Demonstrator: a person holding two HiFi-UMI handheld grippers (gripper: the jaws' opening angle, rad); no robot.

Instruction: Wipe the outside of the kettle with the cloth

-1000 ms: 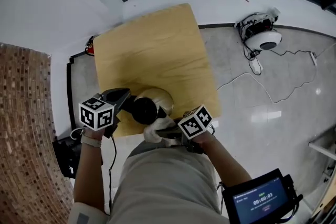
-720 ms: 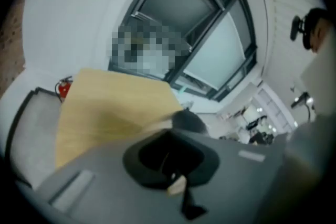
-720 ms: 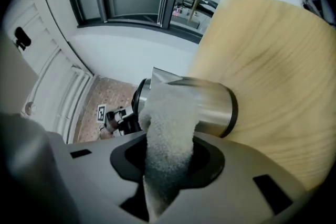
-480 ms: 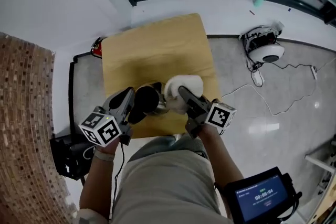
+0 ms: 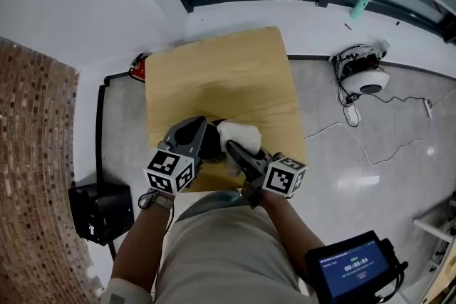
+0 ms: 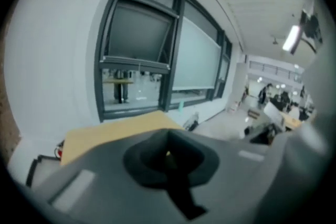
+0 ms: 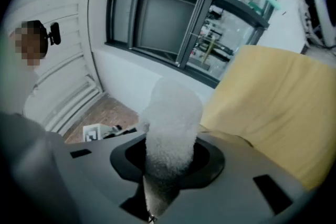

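Observation:
In the head view the kettle (image 5: 211, 144) shows only as a dark patch near the front edge of the wooden table (image 5: 214, 75); the rest is hidden under the grippers and the cloth. The white fluffy cloth (image 5: 239, 134) lies over it. My right gripper (image 5: 234, 149) is shut on the cloth, and in the right gripper view the cloth (image 7: 170, 126) sticks up from between the jaws (image 7: 167, 165). My left gripper (image 5: 194, 134) sits against the kettle's left side. In the left gripper view its jaws (image 6: 169, 157) are shut, with nothing visible between them.
A brick wall (image 5: 35, 153) runs along the left, with a black box (image 5: 100, 210) on the floor by it. A red object (image 5: 137, 67) lies at the table's far left corner. A white device with cables (image 5: 363, 78) lies on the floor to the right. A small screen (image 5: 353, 270) is at bottom right.
My right gripper carried the cloth from the kettle's near side up over its top and then leftward. My left gripper closed in from the left. The kettle's shiny body is now covered.

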